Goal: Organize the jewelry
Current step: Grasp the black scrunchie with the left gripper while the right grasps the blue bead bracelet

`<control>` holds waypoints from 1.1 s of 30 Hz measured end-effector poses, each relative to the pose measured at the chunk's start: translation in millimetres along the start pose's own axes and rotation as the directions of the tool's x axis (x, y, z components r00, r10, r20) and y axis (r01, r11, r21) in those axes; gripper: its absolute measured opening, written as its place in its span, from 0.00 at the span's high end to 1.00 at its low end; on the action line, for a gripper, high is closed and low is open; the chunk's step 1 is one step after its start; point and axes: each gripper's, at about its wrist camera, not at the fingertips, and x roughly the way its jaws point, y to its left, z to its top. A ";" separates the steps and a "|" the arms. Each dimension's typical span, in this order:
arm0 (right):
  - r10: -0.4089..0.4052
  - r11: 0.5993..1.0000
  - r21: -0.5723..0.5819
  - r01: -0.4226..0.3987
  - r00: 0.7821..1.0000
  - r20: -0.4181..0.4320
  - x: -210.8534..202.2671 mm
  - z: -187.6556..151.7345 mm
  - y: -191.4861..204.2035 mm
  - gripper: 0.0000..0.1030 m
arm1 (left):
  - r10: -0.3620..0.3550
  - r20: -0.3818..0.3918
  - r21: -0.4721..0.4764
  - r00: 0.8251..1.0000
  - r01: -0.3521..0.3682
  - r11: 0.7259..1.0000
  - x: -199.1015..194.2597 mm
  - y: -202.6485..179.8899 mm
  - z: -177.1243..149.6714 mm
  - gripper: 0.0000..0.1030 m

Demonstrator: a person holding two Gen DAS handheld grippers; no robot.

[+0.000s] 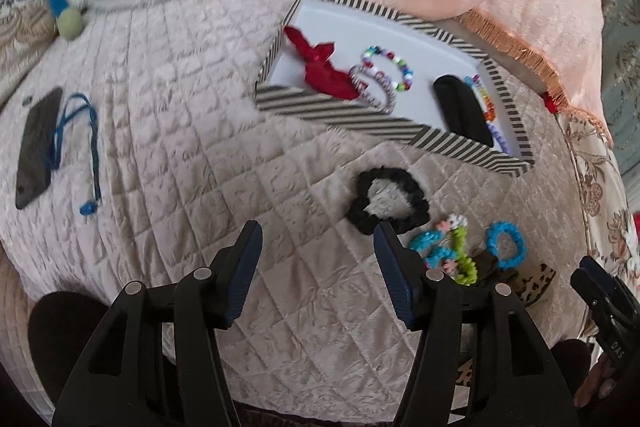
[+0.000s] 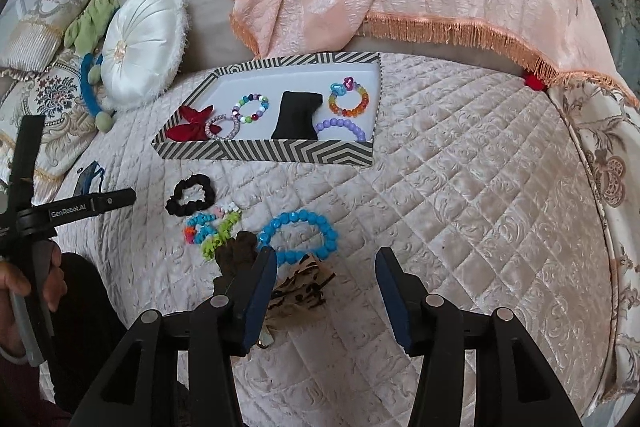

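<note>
Striped box [image 2: 264, 151] is already holding several bracelets and a red bow while I'm hovering both wide-open, empty grippers [image 2: 326, 291] [image 1: 318, 267] over the black scrunchie [image 2: 191, 195], blue bead bracelet [image 2: 298, 237] and leftover pieces lying loose on the quilt [image 2: 460, 227].

A: What sits in the striped box [image 2: 264, 150]?

B: A red bow [image 2: 191, 125] at nine o'clock; a silver bracelet [image 2: 222, 127] touching it; a multicoloured bead bracelet [image 2: 251, 108] just beyond; a black pouch [image 2: 297, 115] in the middle; an orange bead bracelet [image 2: 348, 103] and a purple bead bracelet [image 2: 341, 128] at three o'clock.

A: And outside it?

B: On the quilted cover [image 2: 460, 207], at seven o'clock from the box, a black scrunchie [image 2: 191, 195]; a blue bead bracelet [image 2: 298, 237] nearer the camera; the right gripper [image 2: 326, 293] spread wide, its left finger touching a leopard-print piece [image 2: 298, 287].
</note>
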 end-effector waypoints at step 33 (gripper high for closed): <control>0.002 0.977 -0.211 -0.043 0.982 -0.190 105.4 26.0 2.2 0.92 | 0.086 -0.038 0.111 0.996 -0.082 0.990 75.0 -36.3 27.1 0.56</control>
